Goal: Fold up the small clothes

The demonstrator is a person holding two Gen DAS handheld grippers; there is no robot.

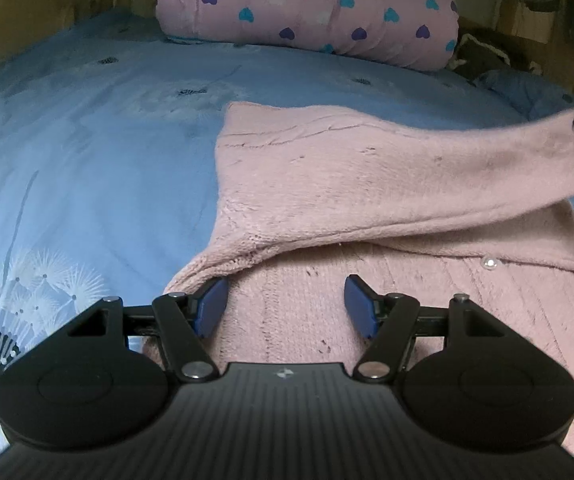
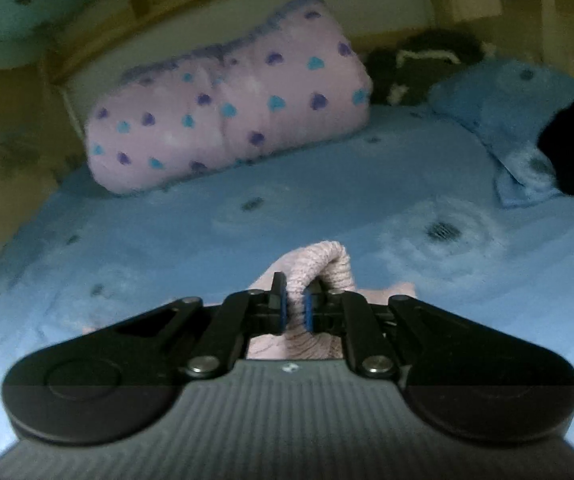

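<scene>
Both blue-padded fingers of the right gripper (image 2: 295, 310) pinch the pink sweater's (image 1: 367, 184) sleeve; left gripper (image 1: 285, 306) gapes above it.

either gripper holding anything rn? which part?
Right gripper is shut on the pink knit cardigan, pinching the ribbed cuff end of its sleeve. Left gripper is open over the cardigan, holding nothing.

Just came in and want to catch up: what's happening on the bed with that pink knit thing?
A person with a gripper in each hand is folding a pink knitted cardigan on the blue bedsheet. The right gripper is shut on the cuff of one sleeve, which is lifted off the bed and stretched out to the side. The left gripper is open over the cardigan's body, holding nothing.
</scene>
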